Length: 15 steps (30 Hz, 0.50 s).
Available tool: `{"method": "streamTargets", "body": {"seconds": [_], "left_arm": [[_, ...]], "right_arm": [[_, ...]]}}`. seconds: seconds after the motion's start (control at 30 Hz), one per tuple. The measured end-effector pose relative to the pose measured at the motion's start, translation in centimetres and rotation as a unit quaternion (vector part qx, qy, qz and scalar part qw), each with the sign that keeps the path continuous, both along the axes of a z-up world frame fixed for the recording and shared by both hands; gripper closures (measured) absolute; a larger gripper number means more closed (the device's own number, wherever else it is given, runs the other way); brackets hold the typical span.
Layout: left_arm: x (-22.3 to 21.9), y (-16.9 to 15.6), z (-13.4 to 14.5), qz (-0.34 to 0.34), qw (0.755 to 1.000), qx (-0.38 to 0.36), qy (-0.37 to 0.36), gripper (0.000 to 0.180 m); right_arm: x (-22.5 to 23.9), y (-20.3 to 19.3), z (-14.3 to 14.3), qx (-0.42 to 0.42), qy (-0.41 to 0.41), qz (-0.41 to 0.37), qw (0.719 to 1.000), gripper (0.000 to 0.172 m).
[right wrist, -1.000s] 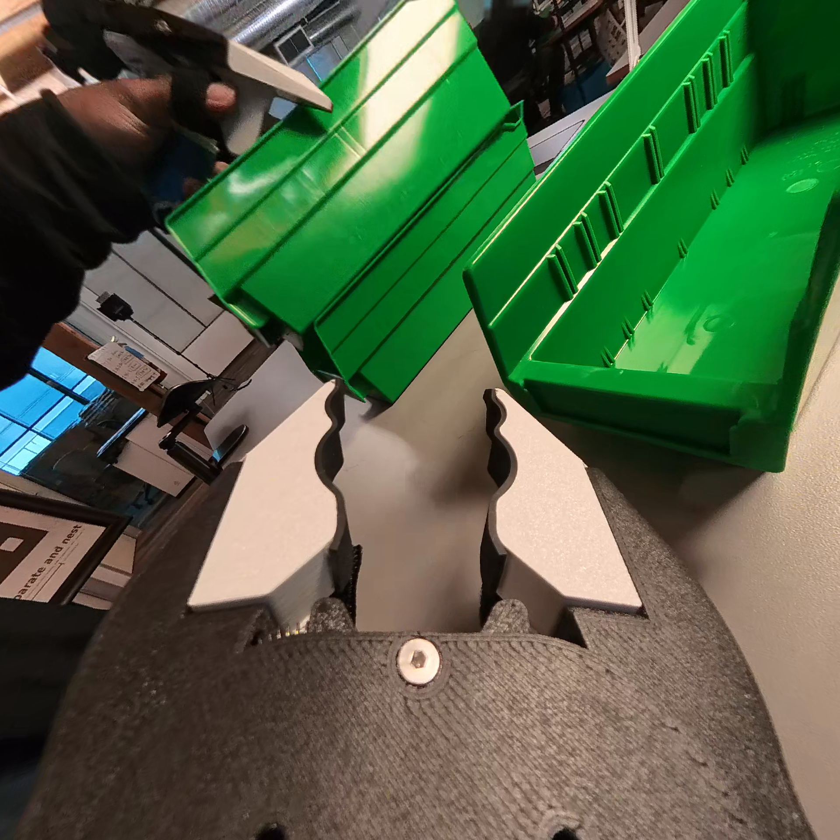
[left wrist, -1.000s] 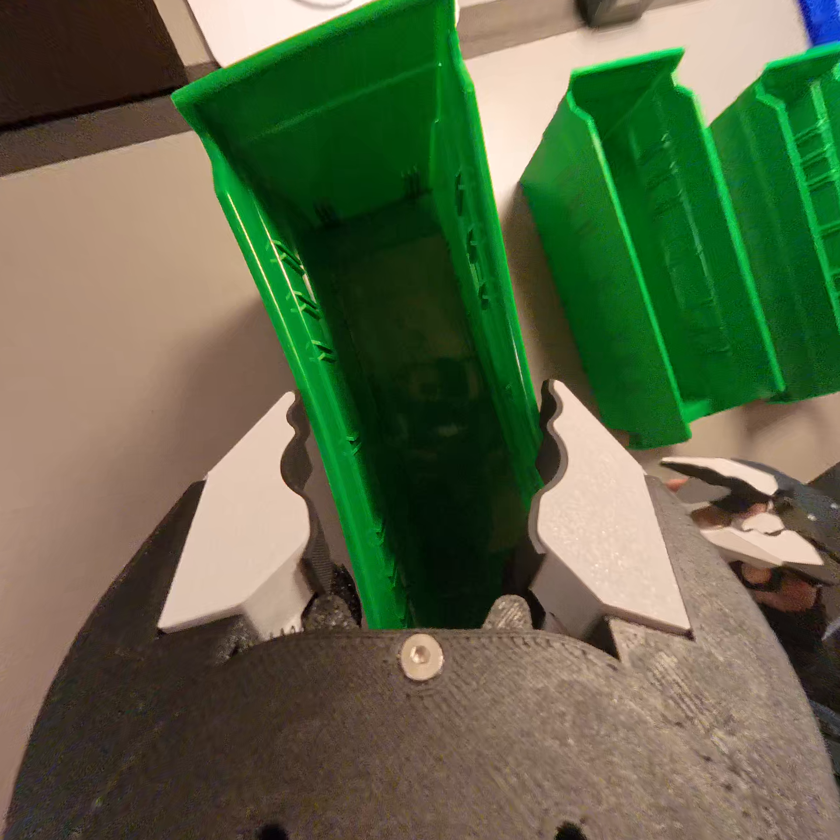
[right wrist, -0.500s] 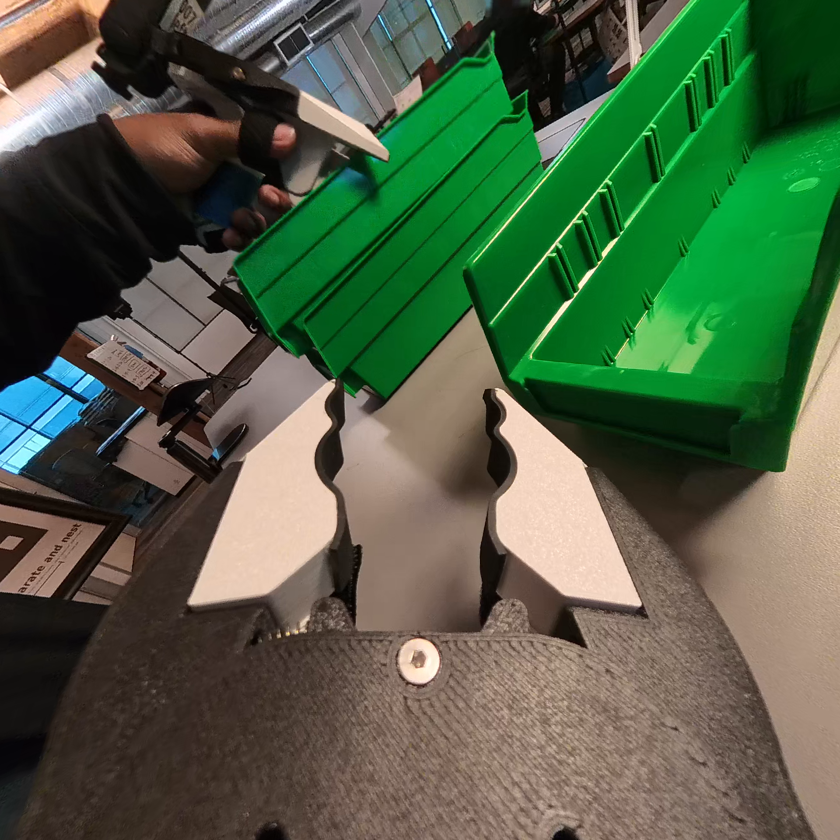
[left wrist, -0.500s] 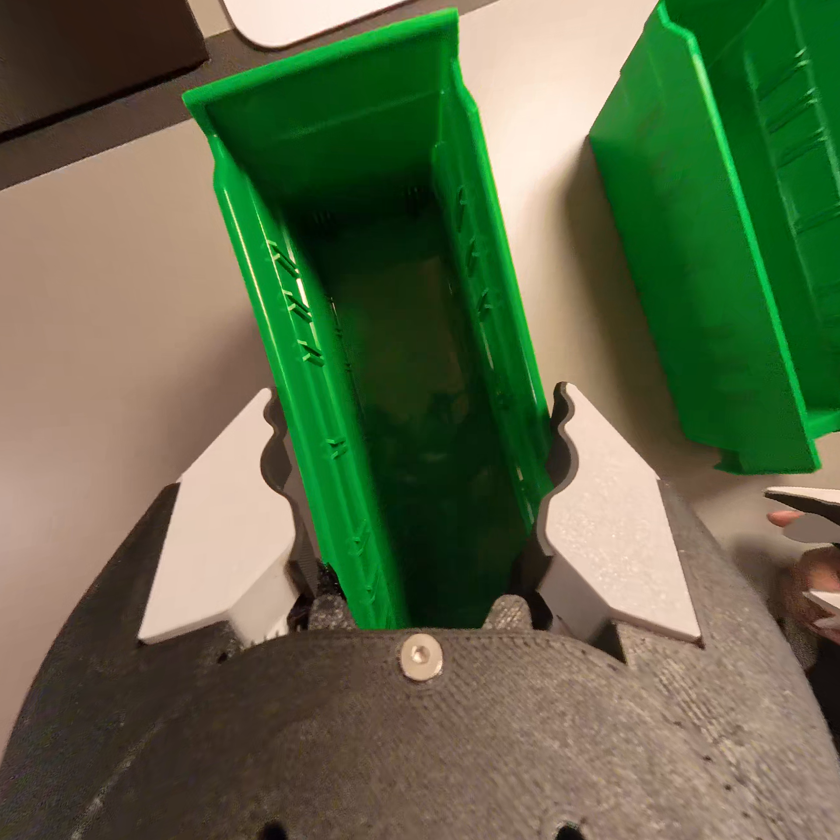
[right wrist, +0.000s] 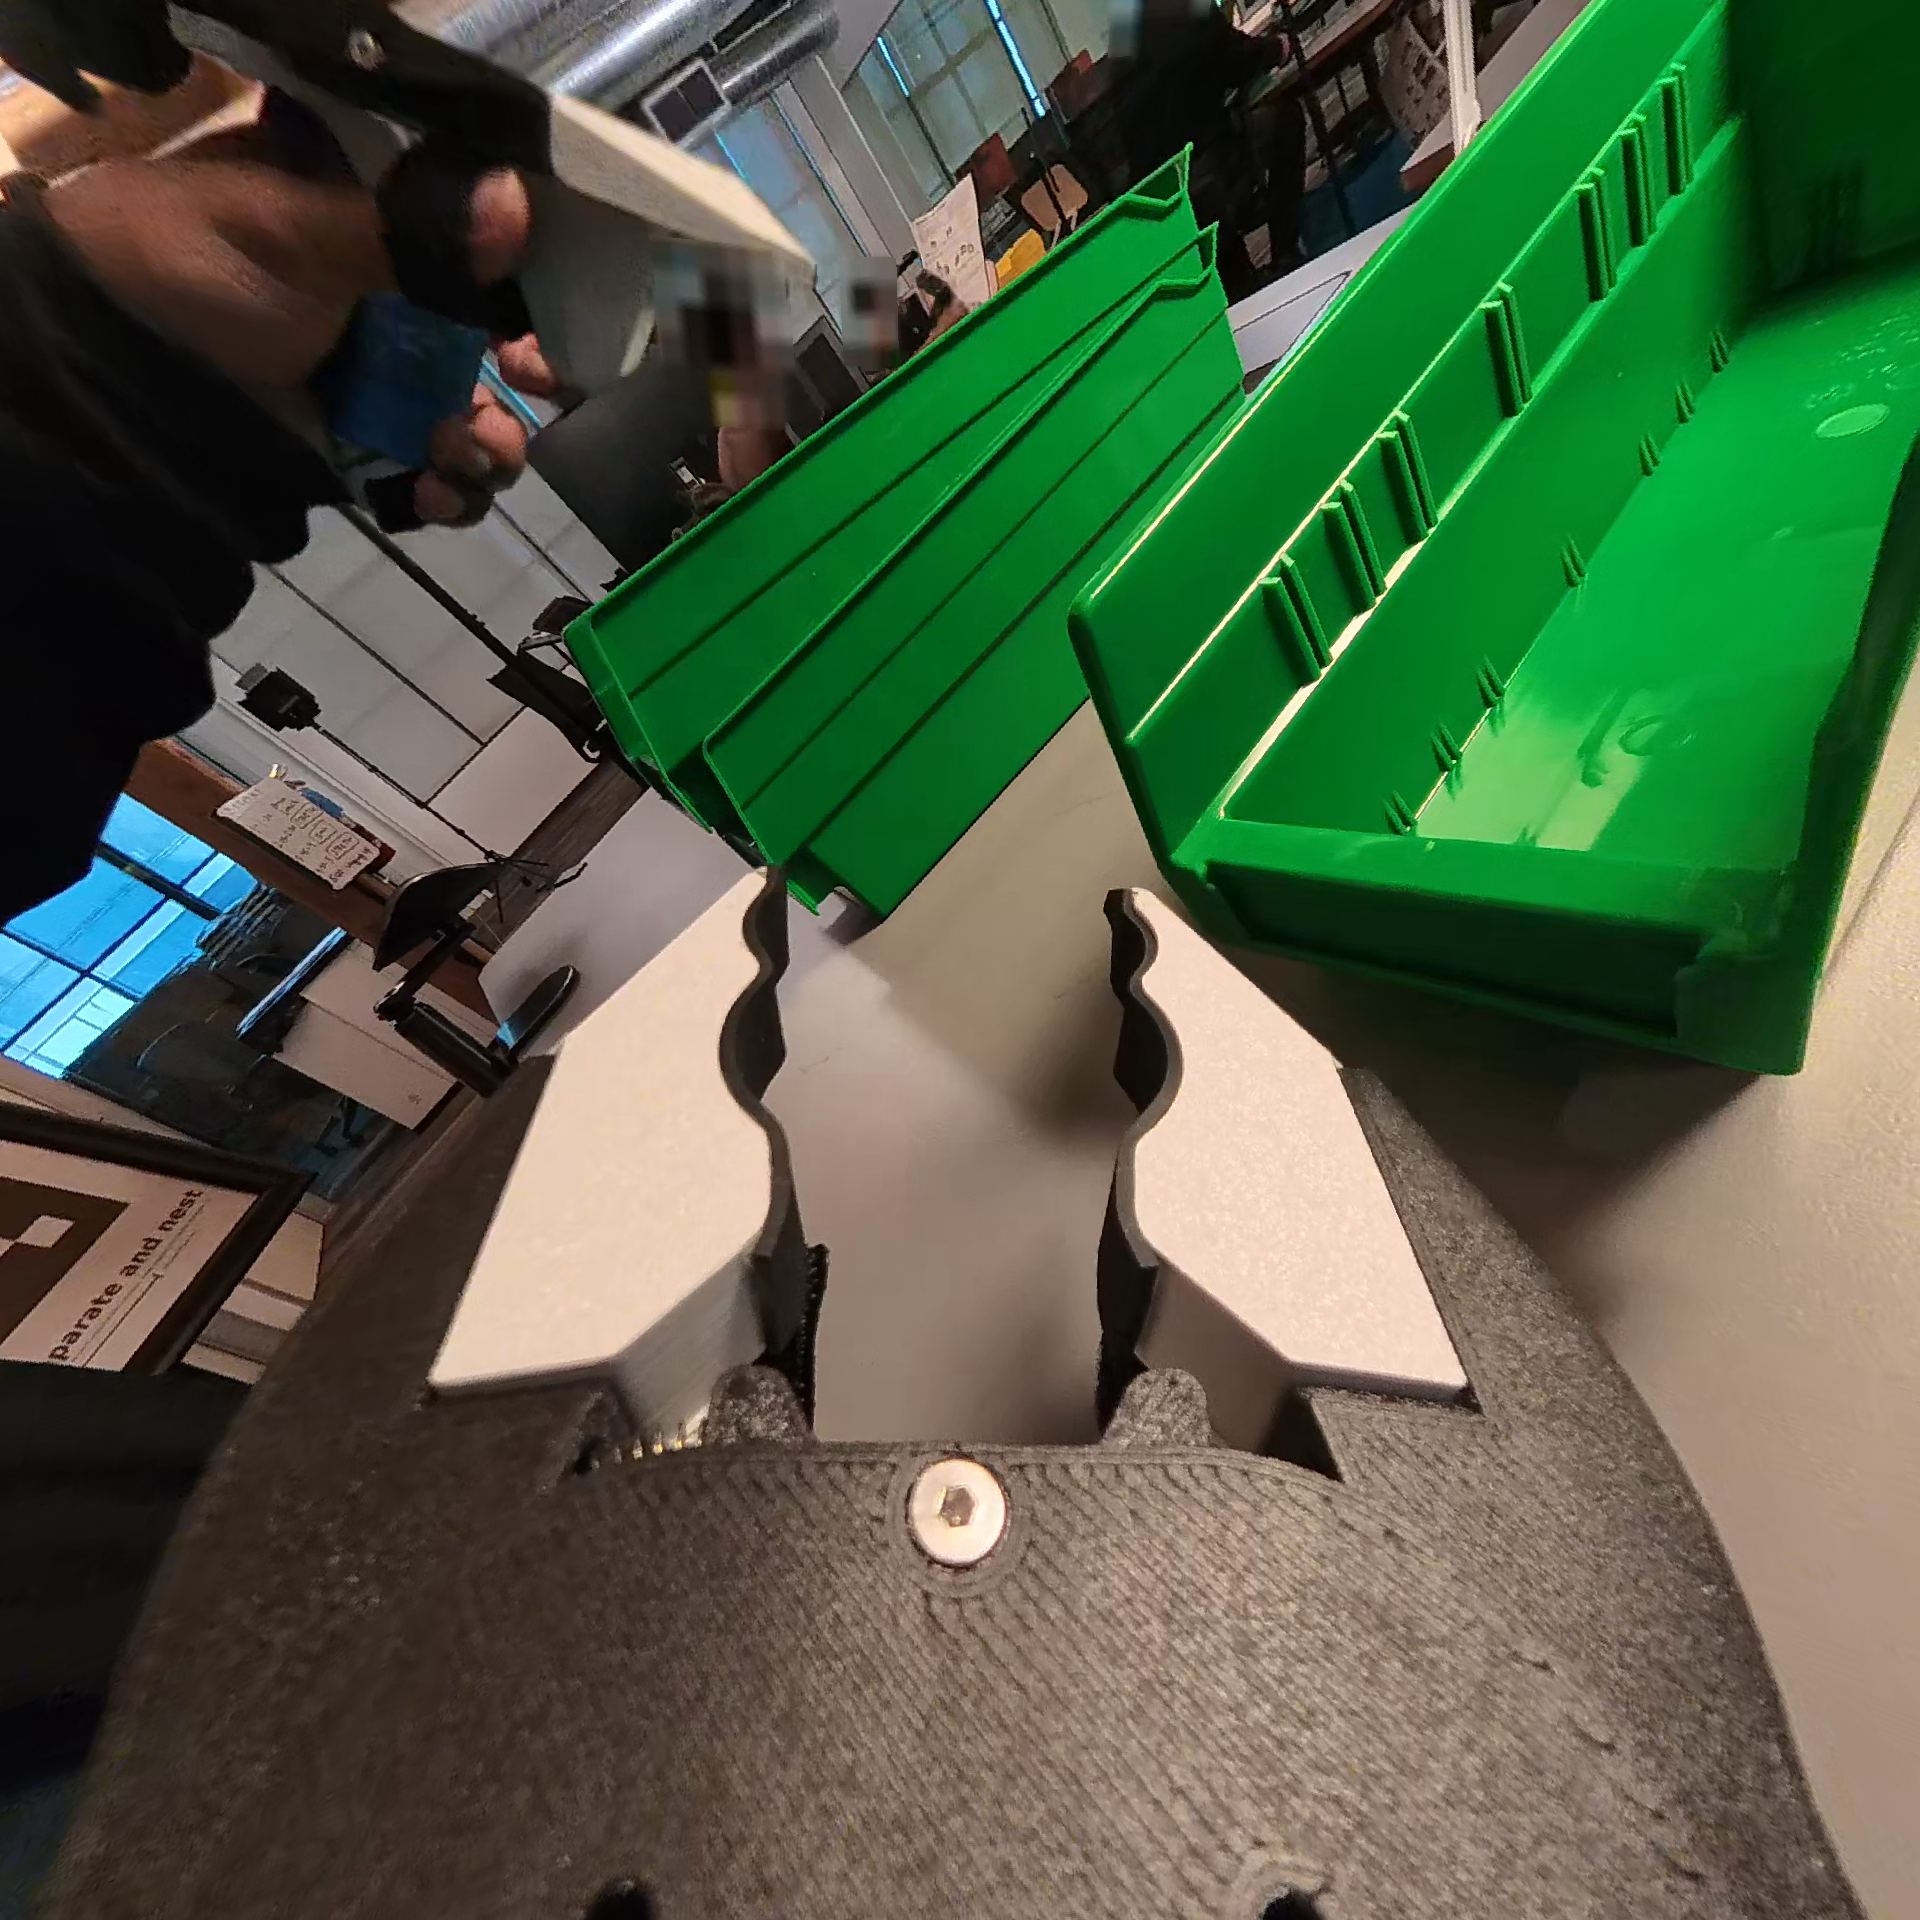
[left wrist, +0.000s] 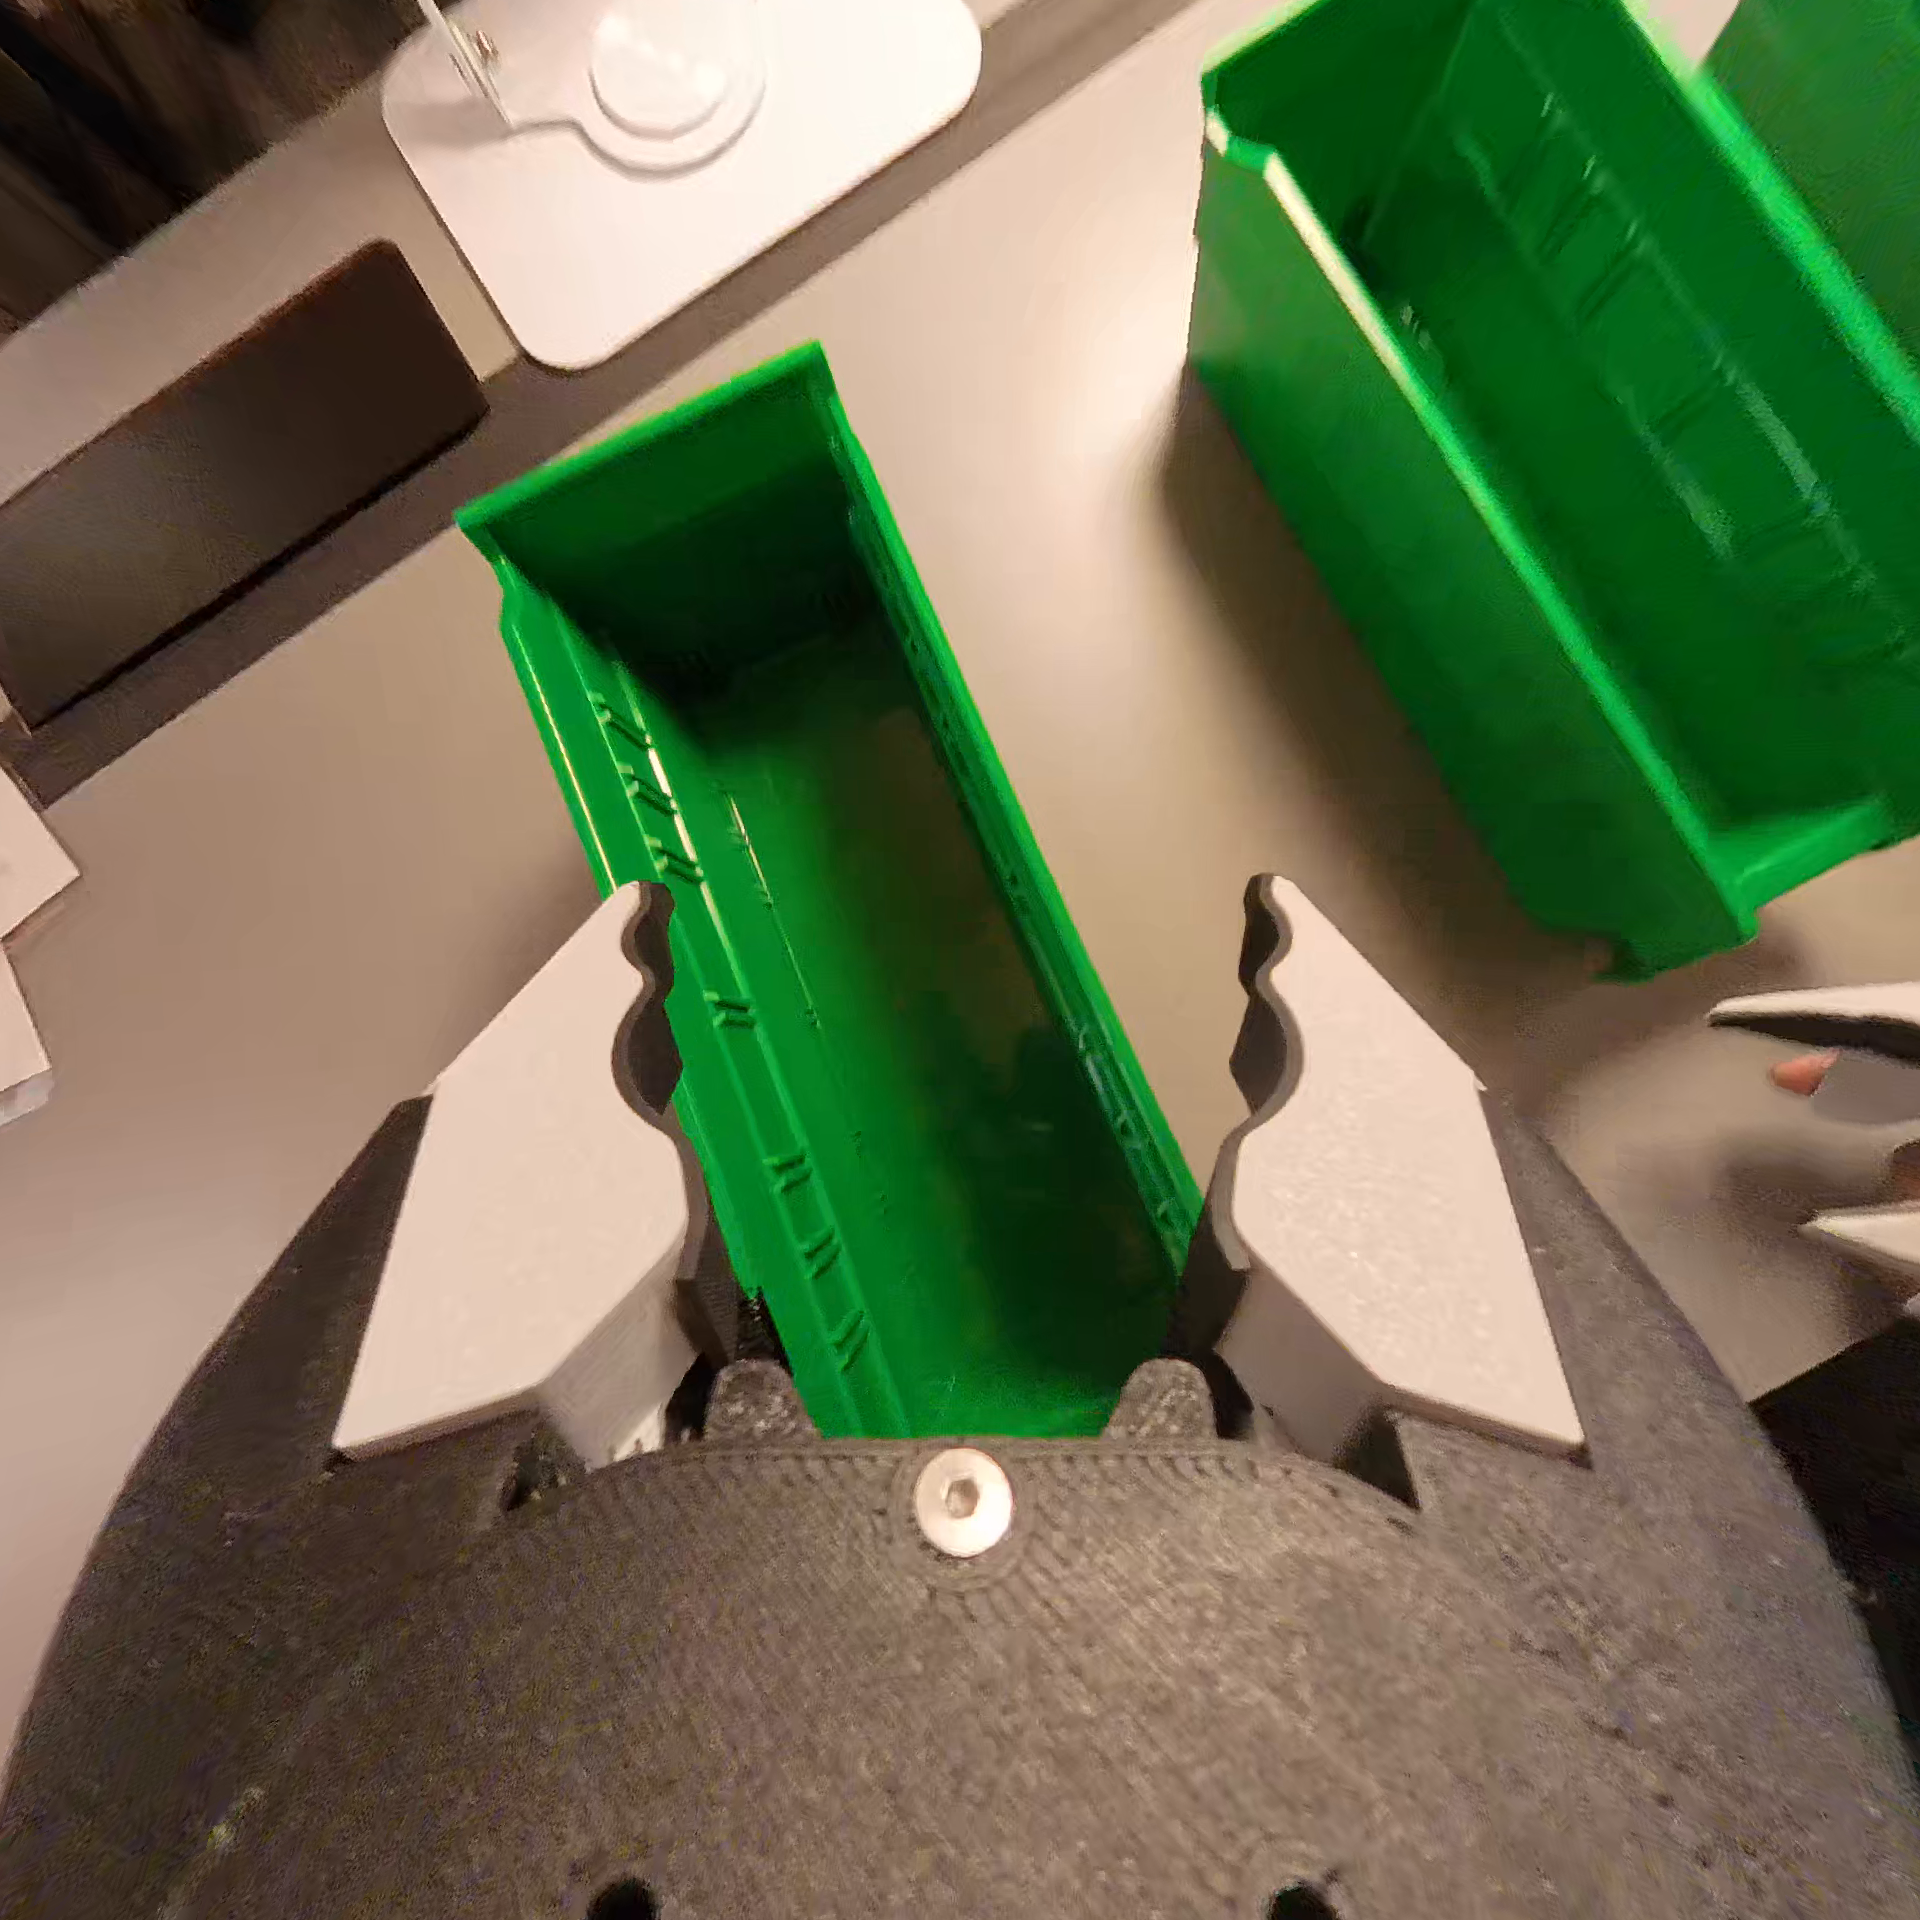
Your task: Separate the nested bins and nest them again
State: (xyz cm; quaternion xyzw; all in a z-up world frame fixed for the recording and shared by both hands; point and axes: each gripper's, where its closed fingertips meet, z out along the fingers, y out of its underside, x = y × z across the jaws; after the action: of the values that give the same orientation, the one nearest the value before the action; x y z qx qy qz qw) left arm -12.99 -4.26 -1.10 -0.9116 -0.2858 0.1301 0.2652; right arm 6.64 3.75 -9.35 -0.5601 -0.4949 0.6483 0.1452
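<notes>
1. Green plastic fills the middle of my left wrist view: a long narrow bin [left wrist: 852, 935] runs from the centre of the frame down between the fingers of my left gripper [left wrist: 956, 904]. The jaws are spread wide. The left fingertip [left wrist: 634, 966] lies against the bin's outer wall, but table shows between the bin and the right fingertip [left wrist: 1278, 966], so I count this tool as released, not clamping. The bin appears to rest on the beige table [left wrist: 260, 935], which I judge is why I can let go of it here, apart from the others. Its near end is hidden under the black gripper body. At upper right another green bin [left wrist: 1558, 520] is blurred and cut off by the frame edge, and I cannot tell whether it is one bin or several. The other gripper [left wrist: 1860, 1122] shows only as a blurred sliver at the right edge.

2. In my right wrist view, the right gripper [right wrist: 940, 935] hovers low over the table with its jaws parted on nothing. The narrow bin [right wrist: 935, 540] sits upper centre, showing its ribbed outer wall; a wide open bin [right wrist: 1558, 727] lies at right, cut off by the frame. My left hand [right wrist: 343, 312] is a blur at upper left. I read separation as done or nearly so, with re-nesting to come.
</notes>
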Motion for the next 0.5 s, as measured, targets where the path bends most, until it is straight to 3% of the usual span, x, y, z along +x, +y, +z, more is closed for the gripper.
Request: {"method": "streamTargets", "body": {"seconds": [0.13,0.27,0.37,0.5], "left_arm": [[-0.3,-1.6,-1.4,0.015,1.000,-0.015,-0.019,0.066],[-0.4,-0.8,-1.4,0.021,0.999,0.008,-0.036,0.064],[0.4,1.7,-1.0,0.002,0.999,0.019,-0.038,0.061],[3.9,8.1,-0.5,-0.044,0.994,0.064,-0.077,0.058]], "right_arm": [[0.1,0.0,0.1,-0.001,0.003,0.001,1.000,0.108],[0.1,0.0,0.1,0.000,0.005,0.000,1.000,0.108],[0.1,0.0,0.0,0.001,0.001,0.002,1.000,0.108],[0.0,0.0,0.0,-0.001,-0.002,0.003,1.000,0.108]]}}
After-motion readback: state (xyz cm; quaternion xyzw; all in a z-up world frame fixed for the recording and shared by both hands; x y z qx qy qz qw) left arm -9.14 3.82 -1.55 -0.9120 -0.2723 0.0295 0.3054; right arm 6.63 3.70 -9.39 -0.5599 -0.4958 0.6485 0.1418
